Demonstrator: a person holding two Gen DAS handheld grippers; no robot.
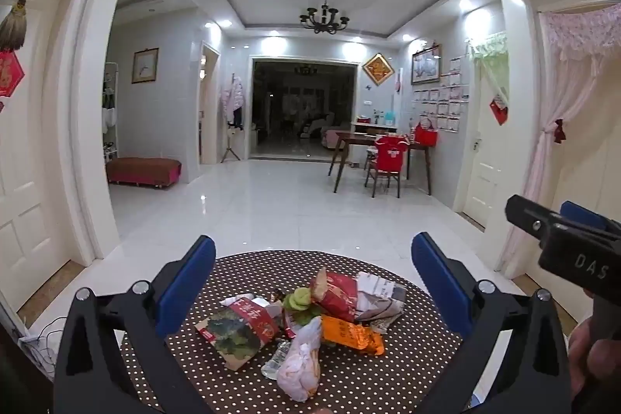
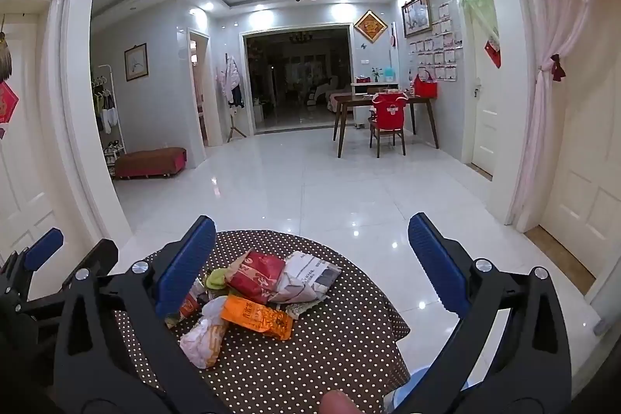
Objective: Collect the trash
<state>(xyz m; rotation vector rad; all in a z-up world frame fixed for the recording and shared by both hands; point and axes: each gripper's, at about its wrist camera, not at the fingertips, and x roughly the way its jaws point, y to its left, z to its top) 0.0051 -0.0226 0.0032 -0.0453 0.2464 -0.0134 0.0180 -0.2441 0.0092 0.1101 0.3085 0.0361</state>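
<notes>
A pile of trash lies on a round table with a brown polka-dot cloth (image 1: 349, 375). The pile holds a red crumpled bag (image 1: 337, 293), an orange packet (image 1: 351, 334), crumpled newspaper (image 1: 378, 297), a green and red carton (image 1: 238, 330), and a white plastic bag (image 1: 300, 363). My left gripper (image 1: 312, 282) is open and empty, held above the pile's near side. My right gripper (image 2: 310, 258) is open and empty above the same pile: red bag (image 2: 256, 274), orange packet (image 2: 258, 317), newspaper (image 2: 306, 276), white bag (image 2: 203, 336). It also shows at the right edge of the left wrist view (image 1: 559, 231).
The table edge (image 2: 388, 301) drops to a glossy white tile floor (image 2: 330, 189). Far off stand a wooden dining table (image 2: 384, 103) with a chair and a red bench (image 2: 149, 161). A pink curtain (image 2: 551, 72) hangs at the right. Something light blue (image 2: 419, 381) sits below the table edge.
</notes>
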